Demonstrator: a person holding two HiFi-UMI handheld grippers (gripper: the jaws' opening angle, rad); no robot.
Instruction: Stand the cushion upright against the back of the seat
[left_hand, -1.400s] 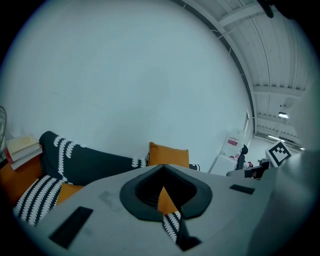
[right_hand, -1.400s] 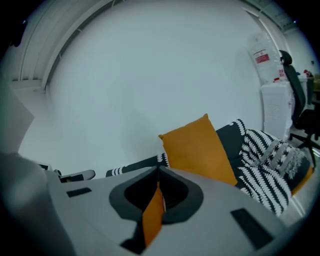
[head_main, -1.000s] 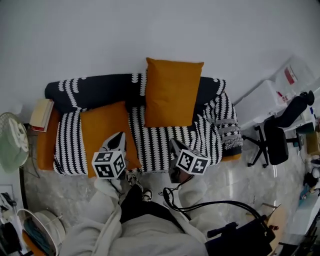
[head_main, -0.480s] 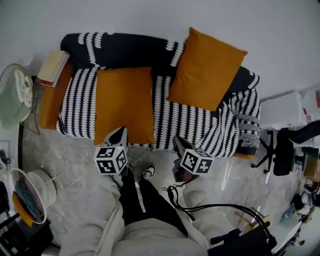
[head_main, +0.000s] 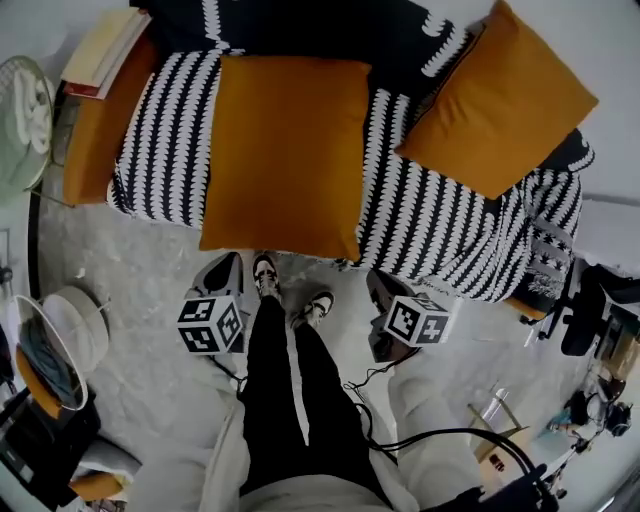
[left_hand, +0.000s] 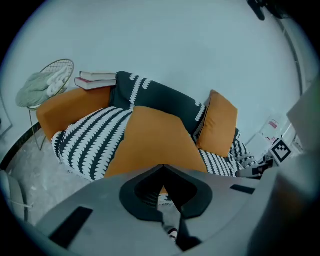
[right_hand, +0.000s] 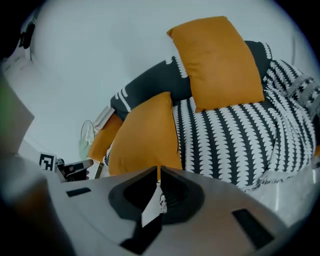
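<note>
Both sets of jaws are pinched together with nothing in them. The left gripper (head_main: 230, 268) and right gripper (head_main: 380, 290) hang just off the front edge of the striped sofa (head_main: 440, 225). Beyond them the orange cushion (head_main: 285, 155) lies flat on the seat. A second cushion (head_main: 500, 100), further right, seems propped against the backrest.

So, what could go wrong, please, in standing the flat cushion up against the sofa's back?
The left gripper and right gripper are both shut, so they might just push the flat cushion, which reaches the seat's front edge, onto the floor. Gripped at one edge, it could sag and flop back.
</note>
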